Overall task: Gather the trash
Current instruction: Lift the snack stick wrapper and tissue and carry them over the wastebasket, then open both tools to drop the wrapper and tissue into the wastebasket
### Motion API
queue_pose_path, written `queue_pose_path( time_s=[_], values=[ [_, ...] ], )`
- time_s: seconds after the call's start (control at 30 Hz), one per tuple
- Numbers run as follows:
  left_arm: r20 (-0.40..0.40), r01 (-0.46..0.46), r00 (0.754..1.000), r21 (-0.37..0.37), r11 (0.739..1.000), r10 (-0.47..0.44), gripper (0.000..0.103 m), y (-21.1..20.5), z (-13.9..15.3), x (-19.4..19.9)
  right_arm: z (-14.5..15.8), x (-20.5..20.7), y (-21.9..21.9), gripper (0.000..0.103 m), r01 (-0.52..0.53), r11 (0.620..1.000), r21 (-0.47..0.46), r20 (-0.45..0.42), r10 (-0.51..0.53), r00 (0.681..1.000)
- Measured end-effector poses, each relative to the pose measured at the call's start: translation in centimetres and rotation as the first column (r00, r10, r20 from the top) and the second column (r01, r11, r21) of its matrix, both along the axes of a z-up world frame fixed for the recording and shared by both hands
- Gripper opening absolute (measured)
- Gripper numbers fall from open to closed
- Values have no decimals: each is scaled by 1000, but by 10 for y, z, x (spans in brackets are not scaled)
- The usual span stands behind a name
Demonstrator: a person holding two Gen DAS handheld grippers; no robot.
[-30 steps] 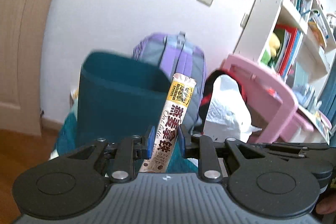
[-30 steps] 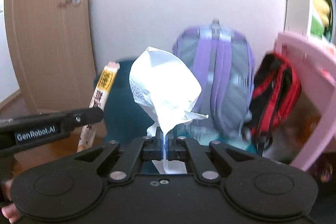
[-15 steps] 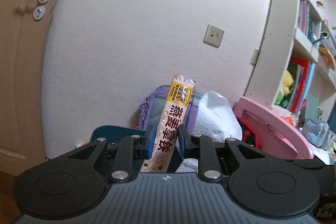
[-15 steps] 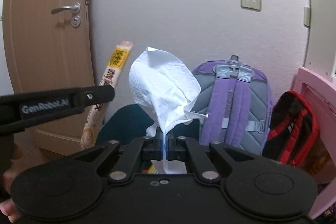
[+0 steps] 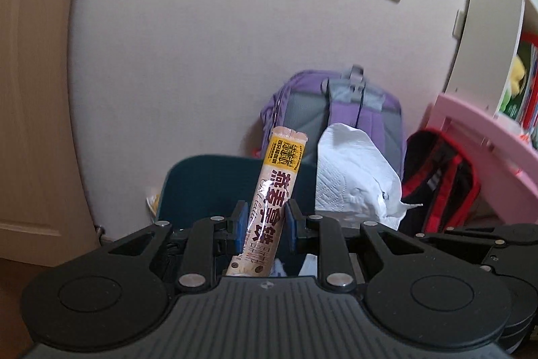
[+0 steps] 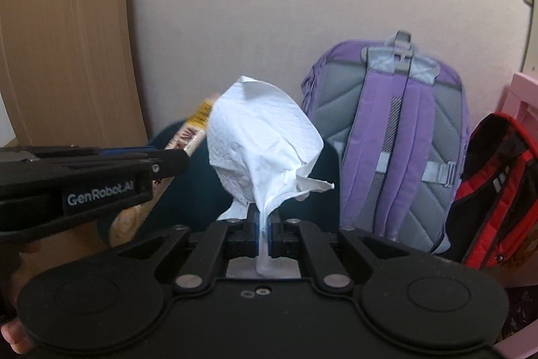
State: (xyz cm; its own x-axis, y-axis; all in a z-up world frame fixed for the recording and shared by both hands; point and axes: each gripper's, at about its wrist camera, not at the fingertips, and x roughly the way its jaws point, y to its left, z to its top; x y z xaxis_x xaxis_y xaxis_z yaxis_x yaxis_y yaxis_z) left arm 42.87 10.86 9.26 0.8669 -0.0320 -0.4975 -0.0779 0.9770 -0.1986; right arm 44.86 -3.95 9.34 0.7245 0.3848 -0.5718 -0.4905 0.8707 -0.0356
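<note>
Left wrist view: the jaws of the left gripper are clenched on a long snack wrapper, its blue pads pressing both sides of the packet, which stands nearly upright with its crimped yellow end on top. Directly behind it sits a dark teal bin. Just right of the wrapper is a crumpled white tissue, and the right gripper's black body shows at the lower right edge. A purple backpack and a red-and-black bag lean against the wall, next to a pink chair.

Right wrist view: the jaws of the right gripper are pinched almost fully together on the twisted tail of the tissue, which billows above the fingertips. The left gripper enters from the left with the wrapper, both items in front of the bin. A wooden door stands at left.
</note>
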Motion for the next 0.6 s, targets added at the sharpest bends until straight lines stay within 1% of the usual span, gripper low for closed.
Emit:
queue_pose_path(
  time_s=[0.07,0.13,0.2,0.27,0.47,0.53,0.57,0.6],
  values=[
    [-36,12,999,1,1000,-11,23,0,-8,8,-5,5,2,8,-3,1000,-15,-14,3,1000],
    [-65,17,998,8,1000,-17,23,-1,-16,15,-10,9,4,8,-5,999,-32,-30,4,1000],
    [-97,20,995,10,1000,-19,23,-1,-23,24,-14,12,6,12,-12,999,-49,-41,10,999],
    [-124,26,992,8,1000,-24,23,-1,-30,28,-17,14,7,12,-20,998,-60,-51,17,999],
    [-154,37,987,10,999,-35,23,-1,-38,30,-16,12,3,27,-20,999,-47,-61,17,998],
    [-159,38,987,12,999,-35,28,-2,-38,30,-14,9,1,36,-19,999,-43,-55,16,998],
    [-158,35,987,9,999,-33,34,-2,-37,27,-12,7,0,37,-18,999,-42,-53,15,998],
    [-154,31,988,5,1000,-30,45,-1,-36,25,-10,4,-1,39,-17,999,-39,-51,15,999]
  ],
)
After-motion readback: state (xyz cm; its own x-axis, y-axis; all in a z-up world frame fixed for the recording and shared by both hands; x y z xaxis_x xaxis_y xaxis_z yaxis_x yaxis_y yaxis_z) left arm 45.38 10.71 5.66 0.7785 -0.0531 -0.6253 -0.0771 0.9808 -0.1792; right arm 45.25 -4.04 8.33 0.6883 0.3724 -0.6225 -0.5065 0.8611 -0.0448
